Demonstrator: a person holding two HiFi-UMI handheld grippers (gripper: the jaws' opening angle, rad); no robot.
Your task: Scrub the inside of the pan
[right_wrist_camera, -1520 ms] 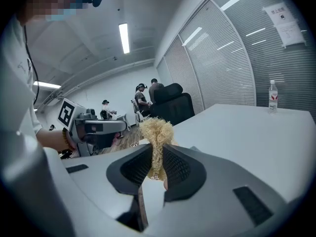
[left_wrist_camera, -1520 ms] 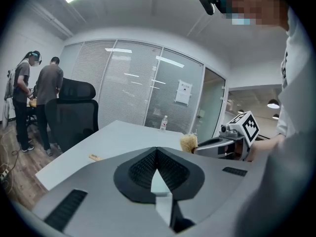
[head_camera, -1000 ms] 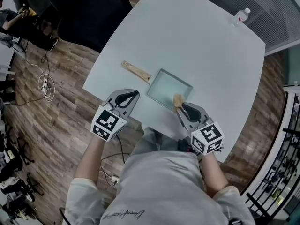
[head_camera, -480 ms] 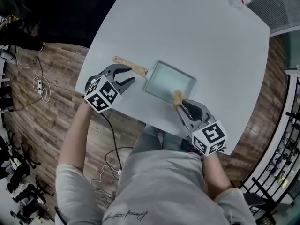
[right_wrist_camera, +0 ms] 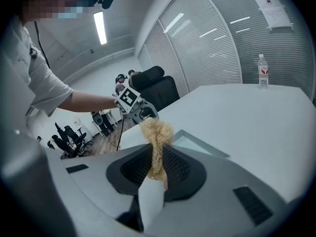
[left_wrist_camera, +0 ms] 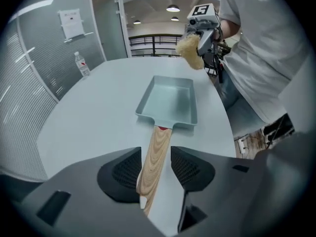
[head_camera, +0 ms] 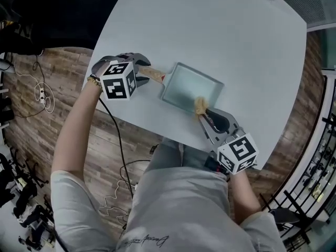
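Left gripper (head_camera: 140,70) lowered, apparently opening astride handle (left_wrist_camera: 157,146)

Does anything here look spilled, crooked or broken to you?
Nothing stands out. The pan lies flat on the table, its wooden handle between the jaws of the left gripper, which have just been opening and aren't clamped on it. The right gripper holds a scrubber near the pan's rim.

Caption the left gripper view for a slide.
Left gripper, jaws just opened, straddles the wooden pan handle; right gripper holds scrubber.

Pale teal pan (head_camera: 185,86), light wood-grain handle (head_camera: 152,74), tan fuzzy scrubber (head_camera: 200,105), white table (head_camera: 220,30), brown plank floor (head_camera: 37,127)
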